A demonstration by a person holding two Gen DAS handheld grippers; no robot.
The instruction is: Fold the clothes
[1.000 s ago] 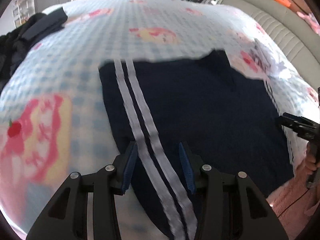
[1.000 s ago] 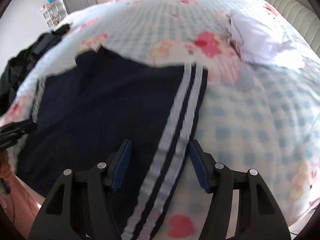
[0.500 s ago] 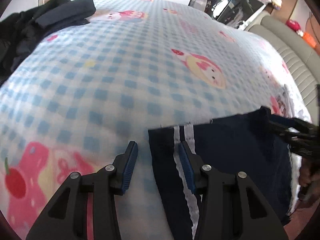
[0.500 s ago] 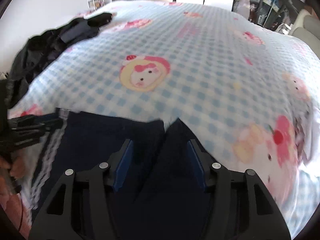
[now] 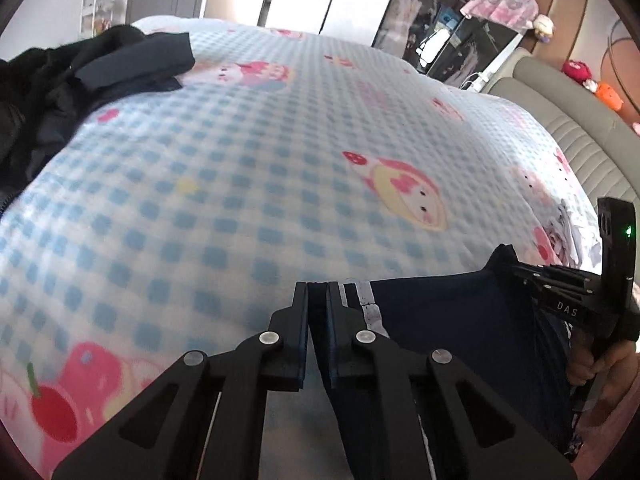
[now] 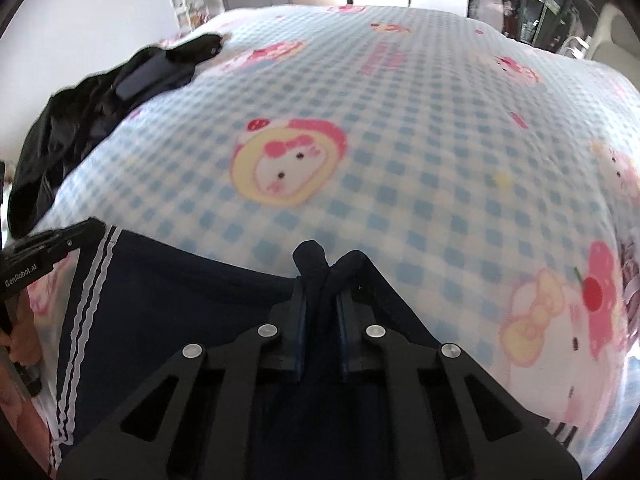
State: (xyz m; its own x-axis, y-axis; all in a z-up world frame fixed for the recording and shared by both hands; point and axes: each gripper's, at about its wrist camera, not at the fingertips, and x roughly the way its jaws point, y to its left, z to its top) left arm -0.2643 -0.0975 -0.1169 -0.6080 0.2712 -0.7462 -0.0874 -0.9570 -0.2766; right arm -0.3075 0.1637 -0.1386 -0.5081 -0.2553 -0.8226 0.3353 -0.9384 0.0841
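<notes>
A navy garment (image 5: 440, 320) with paired white side stripes lies on the near part of the checked bedspread (image 5: 240, 168). My left gripper (image 5: 318, 292) is closing its jaws on the garment's far left corner, beside the stripes, and the pads press on the cloth. My right gripper (image 6: 320, 284) is closing on the far edge of the navy garment (image 6: 180, 304), with a bunched fold sticking up between its pads. Each gripper shows in the other's view: the right gripper (image 5: 520, 270) at the garment's right side, the left gripper (image 6: 90, 227) at the striped corner.
A heap of black clothes (image 5: 60, 80) lies at the bed's far left, also the black clothes (image 6: 100, 100) in the right wrist view. A padded beige headboard (image 5: 580, 132) runs along the right. Crumpled white cloth (image 5: 576, 236) lies near it. A person's hand (image 5: 608, 364) holds the right gripper.
Both grippers moved from the garment's near part up to its far edge, then went from open to shut on the cloth there.
</notes>
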